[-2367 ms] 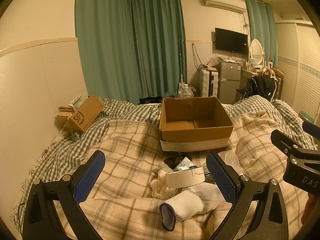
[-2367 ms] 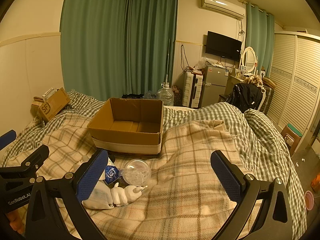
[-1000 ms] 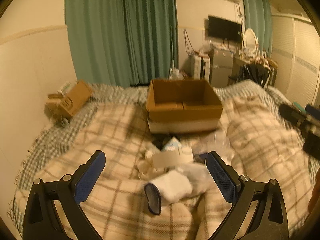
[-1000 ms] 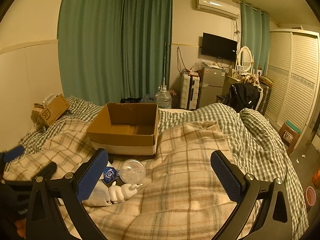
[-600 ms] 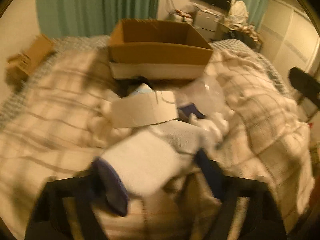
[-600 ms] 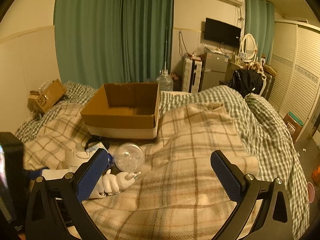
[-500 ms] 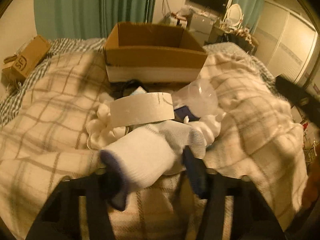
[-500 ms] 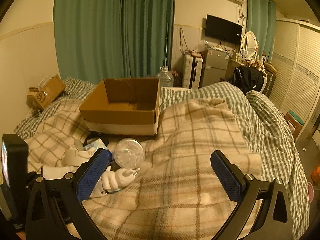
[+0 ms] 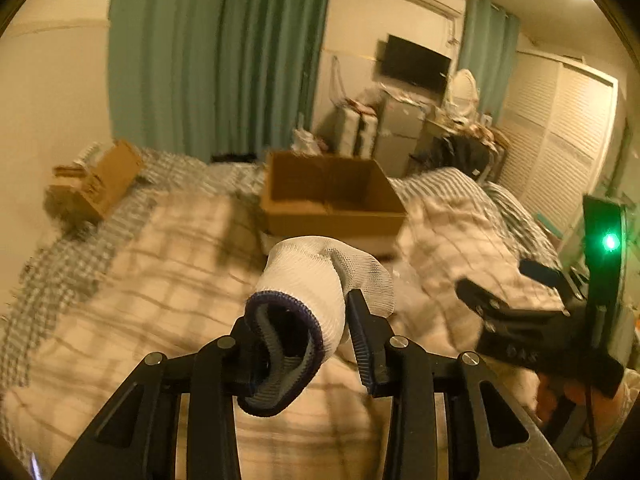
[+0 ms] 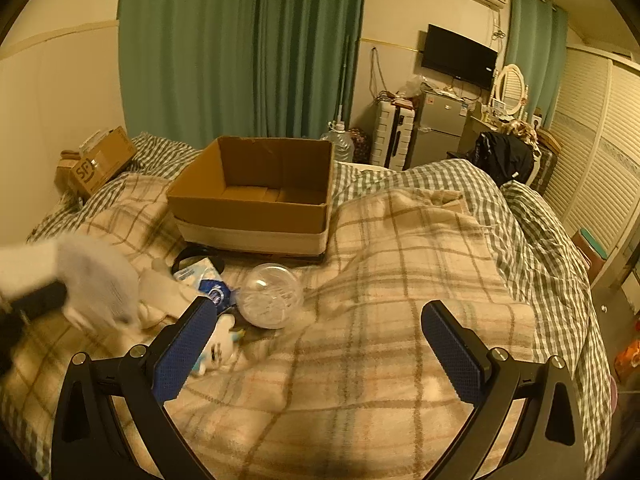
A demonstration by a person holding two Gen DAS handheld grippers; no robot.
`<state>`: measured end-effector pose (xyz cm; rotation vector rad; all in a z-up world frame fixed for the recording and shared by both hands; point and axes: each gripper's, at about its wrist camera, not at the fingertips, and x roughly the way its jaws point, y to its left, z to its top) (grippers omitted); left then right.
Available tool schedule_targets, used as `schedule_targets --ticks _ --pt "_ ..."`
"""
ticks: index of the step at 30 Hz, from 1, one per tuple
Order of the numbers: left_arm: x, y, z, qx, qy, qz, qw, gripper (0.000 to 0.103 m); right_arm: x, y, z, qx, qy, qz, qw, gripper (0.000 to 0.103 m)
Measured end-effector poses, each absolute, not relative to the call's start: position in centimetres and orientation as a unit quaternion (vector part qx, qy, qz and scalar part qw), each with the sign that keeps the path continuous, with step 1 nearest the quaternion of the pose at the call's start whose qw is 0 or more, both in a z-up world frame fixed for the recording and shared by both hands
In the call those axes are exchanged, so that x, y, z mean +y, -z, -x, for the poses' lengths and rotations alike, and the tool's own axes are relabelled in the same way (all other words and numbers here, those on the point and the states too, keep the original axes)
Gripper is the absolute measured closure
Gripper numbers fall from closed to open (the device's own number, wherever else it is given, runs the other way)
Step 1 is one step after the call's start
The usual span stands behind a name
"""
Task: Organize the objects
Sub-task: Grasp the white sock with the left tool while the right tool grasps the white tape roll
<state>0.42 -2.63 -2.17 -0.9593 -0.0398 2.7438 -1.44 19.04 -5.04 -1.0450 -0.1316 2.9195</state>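
My left gripper (image 9: pixel 304 332) is shut on a white work glove (image 9: pixel 308 296) with a dark blue cuff and holds it lifted above the bed, in front of the open cardboard box (image 9: pixel 332 200). In the right wrist view the glove (image 10: pixel 96 280) is a blur at the left. My right gripper (image 10: pixel 316 340) is open and empty over the plaid blanket. A clear plastic ball (image 10: pixel 270 294), a blue packet (image 10: pixel 212 292), a tissue pack (image 10: pixel 198 270) and a white toy (image 10: pixel 220 344) lie before the box (image 10: pixel 256 196).
A smaller cardboard box (image 10: pixel 100 164) sits at the bed's far left by the wall. The checked duvet (image 10: pixel 480 200) bulges at the right. Green curtains, a fridge and a wardrobe stand beyond the bed.
My left gripper has closed on the white glove and lifted it off the pile toward the box. My right gripper has stayed open and moved little.
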Motion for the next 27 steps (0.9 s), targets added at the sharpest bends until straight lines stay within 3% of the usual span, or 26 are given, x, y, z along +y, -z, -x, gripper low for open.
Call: schedule_targets --ticks 7,18,23,27 --pt "-4.7 4.2 1.8 0.012 -0.944 0.327 0.043 0.067 15.6 6.3 3.0 -0.049 -0.925 0.374 -0.039 0.0" --pt "-6.1 9.0 4.1 -0.004 -0.926 0.375 0.036 0.067 9.9 10.8 6.3 -0.139 -0.889 0.428 -0.083 0.002" --pt "-6.5 9.8 4.5 -0.015 -0.921 0.388 0.042 0.067 7.8 12.7 7.8 -0.177 -0.868 0.452 -0.101 0.013" --pt "-6.6 9.8 4.6 -0.019 -0.92 0.389 0.045 0.067 7.8 13.1 8.1 -0.166 -0.86 0.468 -0.118 0.028"
